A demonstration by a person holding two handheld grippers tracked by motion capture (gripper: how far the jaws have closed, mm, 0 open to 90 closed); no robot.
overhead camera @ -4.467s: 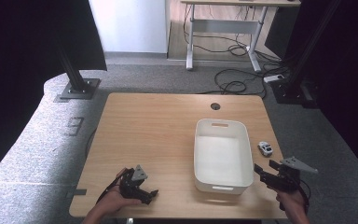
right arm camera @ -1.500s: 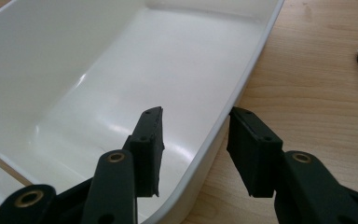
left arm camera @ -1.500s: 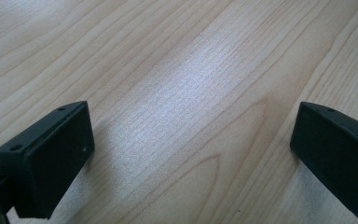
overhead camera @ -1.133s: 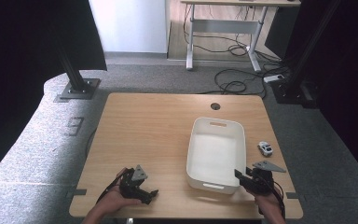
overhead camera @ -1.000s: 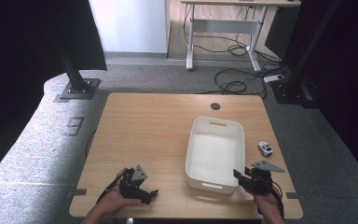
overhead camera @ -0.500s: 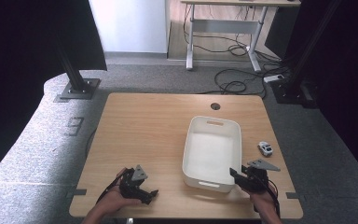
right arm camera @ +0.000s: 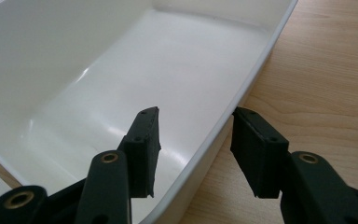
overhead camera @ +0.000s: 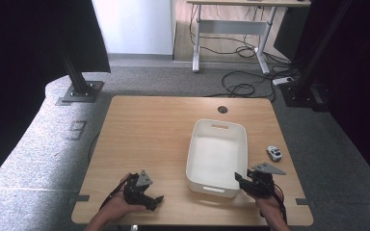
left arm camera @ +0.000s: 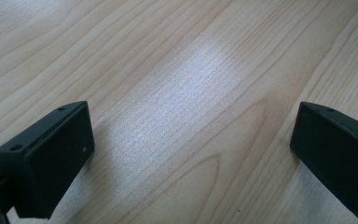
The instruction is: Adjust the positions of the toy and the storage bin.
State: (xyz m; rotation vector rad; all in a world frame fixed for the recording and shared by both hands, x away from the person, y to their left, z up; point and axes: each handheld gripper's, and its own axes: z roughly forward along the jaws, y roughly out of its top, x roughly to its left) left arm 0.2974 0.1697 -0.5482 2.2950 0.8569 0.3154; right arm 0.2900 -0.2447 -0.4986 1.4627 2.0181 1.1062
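**Right now: a gripper straddles the edge of the white tub**

The white tub (overhead camera: 217, 156) sits on the right half of the wooden table (overhead camera: 149, 134), a bit crooked, with its long side running away from the person. It is empty inside. One short end has a slot handle and points toward the far edge of the table. The other short end is close to the person.

The right gripper (overhead camera: 243, 182) is at the near right corner of the tub. In the right gripper view, one black jaw is inside the tub and the other is outside, over the wood, with the tub's thin rim (right arm camera: 242, 93) between them. There is a gap on both sides of the rim, so the jaws are partly apart and are not squeezing it. I cannot tell if the outer jaw just touches the rim.

The left gripper (overhead camera: 156, 199) rests low at the near left part of the table, well apart from the tub. In the left gripper view its two jaws stand wide apart with nothing but bare wood between them.

A small toy car (overhead camera: 273, 153) lies on the table just to the right of the tub, near the table's right edge.
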